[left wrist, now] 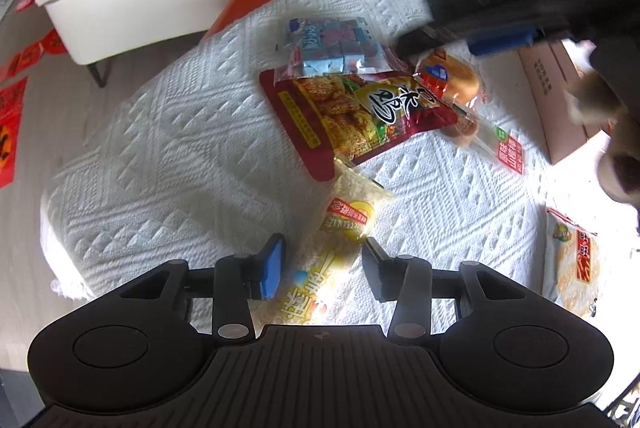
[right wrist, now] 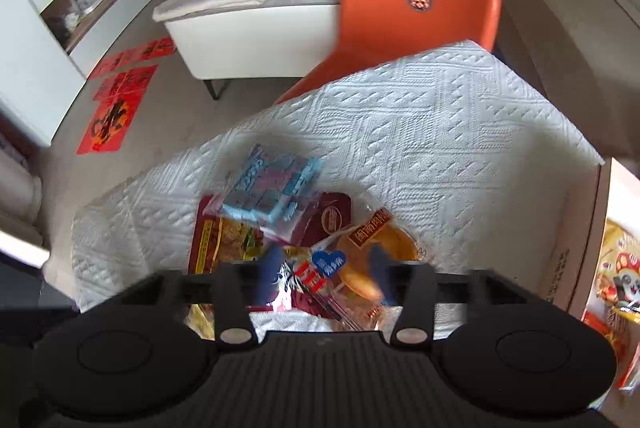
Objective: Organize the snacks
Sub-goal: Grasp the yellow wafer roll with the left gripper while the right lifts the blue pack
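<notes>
A pile of snacks lies on the white quilted cloth (left wrist: pixel 168 131): a red and yellow bag (left wrist: pixel 360 115), a clear bag of blue cubes (left wrist: pixel 332 47) on top of it, a bread pack (left wrist: pixel 452 79), and a yellow rice-cracker pack (left wrist: pixel 344 228). My left gripper (left wrist: pixel 324 268) is open, its fingers on either side of the yellow pack's near end. My right gripper (right wrist: pixel 326 278) is open, low over the bread pack (right wrist: pixel 376 252) and the red bag (right wrist: pixel 228 240). It also shows in the left wrist view (left wrist: pixel 472 35), at the pile's far right.
A cardboard box (left wrist: pixel 560 95) stands at the right of the cloth, with snack packs inside (right wrist: pixel 618 268). Another cracker pack (left wrist: pixel 576 268) lies at the right. An orange chair (right wrist: pixel 416 7) stands behind the table, a white side table (right wrist: pixel 256 15) beyond it.
</notes>
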Demonstrator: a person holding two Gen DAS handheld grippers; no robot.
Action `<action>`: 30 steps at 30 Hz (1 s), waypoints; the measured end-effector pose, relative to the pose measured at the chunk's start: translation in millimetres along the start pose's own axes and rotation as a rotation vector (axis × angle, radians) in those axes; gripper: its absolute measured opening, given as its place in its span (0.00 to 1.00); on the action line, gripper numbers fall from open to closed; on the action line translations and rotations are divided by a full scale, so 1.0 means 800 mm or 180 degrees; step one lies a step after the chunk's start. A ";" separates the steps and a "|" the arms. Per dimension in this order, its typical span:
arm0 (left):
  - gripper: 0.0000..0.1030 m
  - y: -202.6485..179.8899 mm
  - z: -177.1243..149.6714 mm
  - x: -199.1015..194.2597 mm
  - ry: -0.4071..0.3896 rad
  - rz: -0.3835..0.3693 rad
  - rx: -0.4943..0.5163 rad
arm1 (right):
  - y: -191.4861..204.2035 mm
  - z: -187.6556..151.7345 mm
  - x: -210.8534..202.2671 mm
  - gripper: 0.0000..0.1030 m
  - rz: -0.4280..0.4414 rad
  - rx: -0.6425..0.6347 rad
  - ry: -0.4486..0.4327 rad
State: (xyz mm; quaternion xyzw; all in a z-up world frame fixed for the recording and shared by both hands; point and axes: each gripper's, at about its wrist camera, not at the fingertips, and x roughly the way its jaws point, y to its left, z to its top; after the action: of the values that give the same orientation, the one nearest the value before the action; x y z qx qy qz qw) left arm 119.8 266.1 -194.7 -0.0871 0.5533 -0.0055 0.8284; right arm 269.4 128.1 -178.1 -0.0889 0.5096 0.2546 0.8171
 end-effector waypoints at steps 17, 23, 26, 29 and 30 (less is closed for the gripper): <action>0.39 0.034 0.003 -0.002 0.0084 -0.0335 -0.0322 | 0.083 0.049 0.085 0.71 -0.0303 -0.0234 0.0221; 0.31 0.014 -0.008 -0.010 0.0012 -0.0174 -0.0367 | 0.053 -0.003 -0.016 0.68 -0.0059 -0.0228 0.0026; 0.31 -0.012 -0.025 -0.026 -0.0058 -0.0273 -0.0364 | 0.023 -0.044 -0.064 0.68 -0.0091 -0.0163 0.0011; 0.31 -0.048 -0.048 -0.052 -0.0125 -0.0341 -0.0315 | -0.014 -0.101 -0.106 0.68 -0.0183 -0.0120 0.0118; 0.31 -0.061 -0.057 -0.061 -0.0124 -0.0378 -0.0321 | -0.024 -0.122 -0.117 0.68 -0.0197 -0.0128 0.0185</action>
State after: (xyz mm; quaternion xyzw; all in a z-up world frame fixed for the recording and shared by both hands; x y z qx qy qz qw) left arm 62.9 216.6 -159.7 -0.1615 0.5305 -0.0251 0.8318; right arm 169.5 41.6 -143.3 -0.1284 0.5248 0.2367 0.8075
